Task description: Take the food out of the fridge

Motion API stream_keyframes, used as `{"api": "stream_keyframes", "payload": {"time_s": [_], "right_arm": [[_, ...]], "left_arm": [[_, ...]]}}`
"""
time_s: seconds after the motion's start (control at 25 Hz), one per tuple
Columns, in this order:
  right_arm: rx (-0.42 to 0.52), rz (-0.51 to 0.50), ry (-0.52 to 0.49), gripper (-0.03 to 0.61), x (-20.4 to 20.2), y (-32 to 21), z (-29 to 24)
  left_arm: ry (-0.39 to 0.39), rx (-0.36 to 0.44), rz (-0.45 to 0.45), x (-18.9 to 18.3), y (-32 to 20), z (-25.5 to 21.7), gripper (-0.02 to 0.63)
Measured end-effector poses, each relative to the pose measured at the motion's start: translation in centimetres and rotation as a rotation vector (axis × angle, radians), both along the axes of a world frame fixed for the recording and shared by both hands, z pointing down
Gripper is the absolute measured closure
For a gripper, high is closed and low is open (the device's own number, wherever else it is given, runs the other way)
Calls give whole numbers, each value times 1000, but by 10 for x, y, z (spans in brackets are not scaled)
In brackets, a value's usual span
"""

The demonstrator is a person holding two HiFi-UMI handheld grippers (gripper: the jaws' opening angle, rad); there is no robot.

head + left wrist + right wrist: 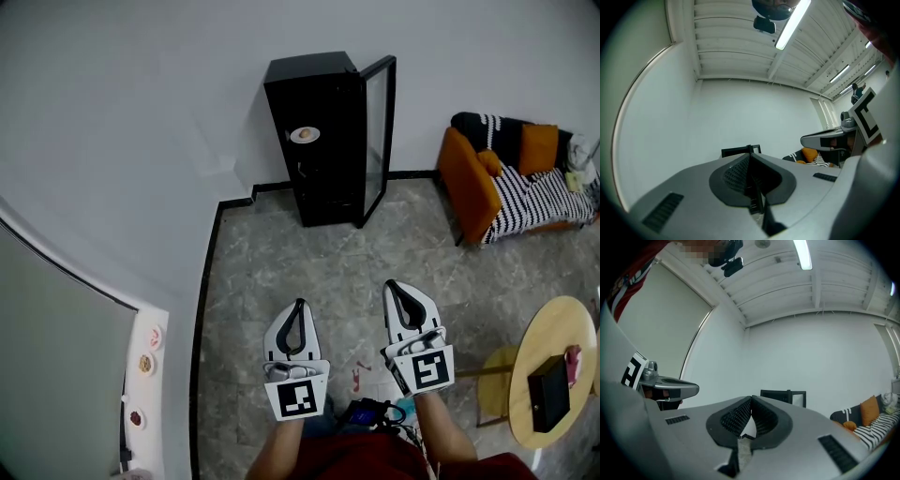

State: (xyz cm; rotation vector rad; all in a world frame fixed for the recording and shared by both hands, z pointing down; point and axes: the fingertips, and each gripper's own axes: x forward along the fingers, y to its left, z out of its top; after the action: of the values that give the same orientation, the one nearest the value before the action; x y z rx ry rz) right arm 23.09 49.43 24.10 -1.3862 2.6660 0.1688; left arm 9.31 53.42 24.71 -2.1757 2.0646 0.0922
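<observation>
A black fridge (323, 141) stands against the far white wall with its glass door (377, 141) swung open to the right. On an upper shelf inside lies a white plate with food (304, 135). Both grippers are held low, well short of the fridge. My left gripper (299, 306) is shut with nothing in it, and so is my right gripper (397, 287). The fridge top (740, 151) peeks over the shut jaws in the left gripper view. The right gripper view shows the fridge (783, 396) beyond its jaws.
An orange sofa (511, 178) with striped cushions stands at the right. A round wooden table (553, 370) carrying a black box (549, 393) is at lower right. On the left, a white ledge (145, 375) holds small plates of food. Grey tiled floor lies between me and the fridge.
</observation>
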Motion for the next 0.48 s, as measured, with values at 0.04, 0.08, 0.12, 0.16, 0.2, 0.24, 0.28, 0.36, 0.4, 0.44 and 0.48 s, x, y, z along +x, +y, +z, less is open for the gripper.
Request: {"api": "stream_keyframes", "payload": {"time_s": [0.04, 0.08, 0.12, 0.16, 0.2, 0.24, 0.28, 0.36, 0.4, 0.44, 0.48], "right_arm": [[-1, 2, 2, 557, -1, -3, 1], [-1, 3, 4, 557, -3, -7, 2], [-1, 5, 5, 557, -6, -11, 3], [-2, 9, 6, 557, -9, -17, 4], [-2, 15, 7, 557, -11, -22, 5], [-1, 23, 8, 557, -14, -28, 5], [0, 29, 9, 557, -16, -34, 5], [7, 41, 11, 557, -23, -46, 3], [11, 47, 13, 557, -28, -51, 1], [15, 52, 14, 557, -33, -57, 0], [21, 54, 14, 557, -39, -64, -2]], "left_arm": [[1, -3, 2, -2, -3, 1, 600], [2, -6, 3, -4, -7, 3, 600], [2, -8, 5, -6, -11, 4, 600], [1, -6, 9, -9, -17, 6, 600], [0, -3, 13, -12, -24, 7, 600], [2, 1, 18, -15, -31, 8, 600], [7, 4, 21, -18, -38, 8, 600], [14, 7, 25, -27, -51, 7, 600], [15, 9, 26, -32, -57, 5, 600], [15, 11, 26, -38, -63, 4, 600], [16, 13, 25, -44, -70, 3, 600]]}}
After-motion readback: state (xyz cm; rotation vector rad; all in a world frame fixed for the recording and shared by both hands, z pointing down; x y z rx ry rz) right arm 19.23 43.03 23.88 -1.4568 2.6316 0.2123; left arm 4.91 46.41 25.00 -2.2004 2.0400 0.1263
